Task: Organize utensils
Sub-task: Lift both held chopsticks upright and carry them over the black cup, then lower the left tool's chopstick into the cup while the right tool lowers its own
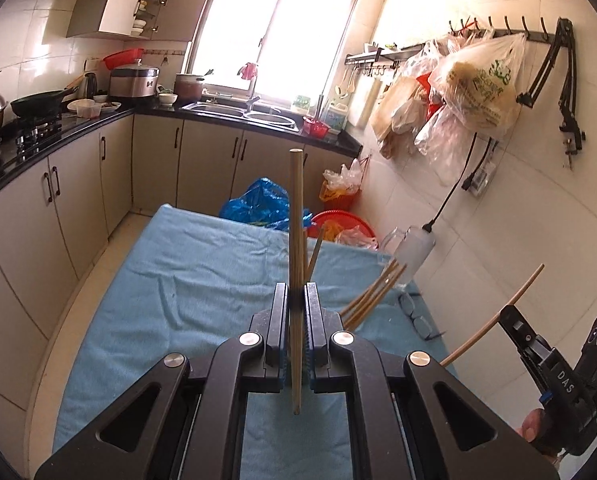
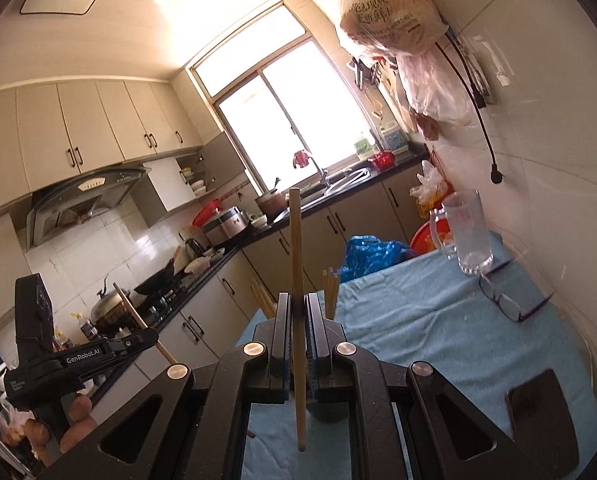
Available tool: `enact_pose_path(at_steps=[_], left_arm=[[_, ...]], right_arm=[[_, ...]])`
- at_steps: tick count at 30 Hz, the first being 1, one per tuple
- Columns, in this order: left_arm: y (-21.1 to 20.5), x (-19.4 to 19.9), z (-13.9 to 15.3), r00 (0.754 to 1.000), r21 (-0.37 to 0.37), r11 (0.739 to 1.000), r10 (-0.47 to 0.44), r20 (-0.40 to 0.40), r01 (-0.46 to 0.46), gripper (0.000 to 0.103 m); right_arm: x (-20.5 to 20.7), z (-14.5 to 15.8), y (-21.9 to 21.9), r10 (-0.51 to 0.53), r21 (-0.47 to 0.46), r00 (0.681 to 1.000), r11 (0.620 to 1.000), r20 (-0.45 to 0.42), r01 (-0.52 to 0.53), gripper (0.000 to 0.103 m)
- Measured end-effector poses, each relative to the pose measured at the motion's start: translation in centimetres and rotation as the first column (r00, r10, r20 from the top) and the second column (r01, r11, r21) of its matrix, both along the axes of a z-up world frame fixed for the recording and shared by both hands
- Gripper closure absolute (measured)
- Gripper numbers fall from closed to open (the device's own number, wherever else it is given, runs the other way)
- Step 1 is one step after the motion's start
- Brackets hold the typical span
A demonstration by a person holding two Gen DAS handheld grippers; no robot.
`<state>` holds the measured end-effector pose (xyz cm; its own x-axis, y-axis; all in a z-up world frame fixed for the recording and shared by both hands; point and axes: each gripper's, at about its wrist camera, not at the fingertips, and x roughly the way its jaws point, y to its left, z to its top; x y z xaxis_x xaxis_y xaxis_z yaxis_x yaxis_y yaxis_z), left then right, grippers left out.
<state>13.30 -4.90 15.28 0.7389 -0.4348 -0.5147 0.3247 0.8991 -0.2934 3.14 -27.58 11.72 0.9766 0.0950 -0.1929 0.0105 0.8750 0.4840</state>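
Both black two-finger grippers are up in the air, off the surface. The left gripper has its jaws pinched tight together, fingers pointing forward and roughly level. The right gripper is clamped the same way, but its view is rolled sideways. Bare fingers wrap the left handle.

I am looking into a home kitchen: a wok is sitting on the gas stove along the left counter, a double sink under the window, and a range hood above.
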Motion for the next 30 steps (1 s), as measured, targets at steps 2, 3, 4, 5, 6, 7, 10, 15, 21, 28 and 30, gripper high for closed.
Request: enact_pose_path(at_steps=[2, 3, 4, 5, 6, 7, 10, 15, 21, 28, 30], left_arm=[[-0.4, 0.7, 0.6, 1.000, -0.006, 1.000, 0.002, 0.011, -0.002, 0.096], [-0.5, 1.0, 0.9, 1.000, -0.008, 1.000, 0.003, 0.017, -0.003, 0.096], [-0.7, 1.3, 1.1, 1.000, -0.010, 1.000, 0.004, 0.019, -0.004, 0.096], [-0.9, 1.7, 1.3, 1.000, -0.015, 1.000, 0.004, 0.020, -0.004, 0.096], [-1.1, 2.1, 1.5, 1.000, -0.021, 1.000, 0.006, 0.025, -0.005, 0.096], [-1.3, 2.4, 1.6, 1.000, -0.021, 1.000, 0.009, 0.026, -0.008, 0.096], [-1.7, 3.3, 1.8, 1.000, -0.035, 0.999, 0.009, 0.023, -0.008, 0.096], [-2.2, 5.1, 1.0, 1.000, -0.050, 0.999, 0.019, 0.007, -0.019, 0.096], [-2.6, 7.0, -0.7, 0.999, -0.060, 0.998, 0.024, -0.030, -0.026, 0.096], [-3.4, 8.4, -3.5, 0.997, -0.041, 0.999, 0.009, -0.072, -0.012, 0.096], [-3.7, 8.6, -4.3, 0.997, -0.035, 0.999, 0.005, -0.083, -0.008, 0.096]], right_arm=[[0.6, 0.5, -0.1, -0.009, -0.011, 1.000, 1.000, 0.006, 0.009, 0.095], [0.9, 0.8, -0.2, -0.011, -0.012, 1.000, 1.000, 0.008, 0.011, 0.095], [1.4, 1.1, -0.3, -0.014, -0.012, 1.000, 1.000, 0.012, 0.014, 0.096], [1.7, 1.4, -0.3, -0.018, -0.013, 1.000, 1.000, 0.015, 0.018, 0.096], [2.1, 1.6, -0.4, -0.025, -0.015, 1.000, 1.000, 0.019, 0.025, 0.095], [2.5, 1.8, -0.5, -0.027, -0.014, 0.999, 1.000, 0.021, 0.028, 0.095], [3.7, 2.3, -0.6, -0.037, -0.012, 0.999, 0.999, 0.025, 0.037, 0.095], [5.7, 2.7, -0.3, -0.046, -0.015, 0.999, 0.999, 0.029, 0.047, 0.095], [8.3, 1.6, 0.1, -0.047, -0.025, 0.999, 0.999, -0.003, 0.047, 0.096], [10.2, -0.9, 0.5, -0.035, -0.040, 0.998, 0.999, -0.061, 0.033, 0.095], [10.5, -1.6, 0.7, -0.032, -0.048, 0.997, 0.998, -0.077, 0.028, 0.095]])
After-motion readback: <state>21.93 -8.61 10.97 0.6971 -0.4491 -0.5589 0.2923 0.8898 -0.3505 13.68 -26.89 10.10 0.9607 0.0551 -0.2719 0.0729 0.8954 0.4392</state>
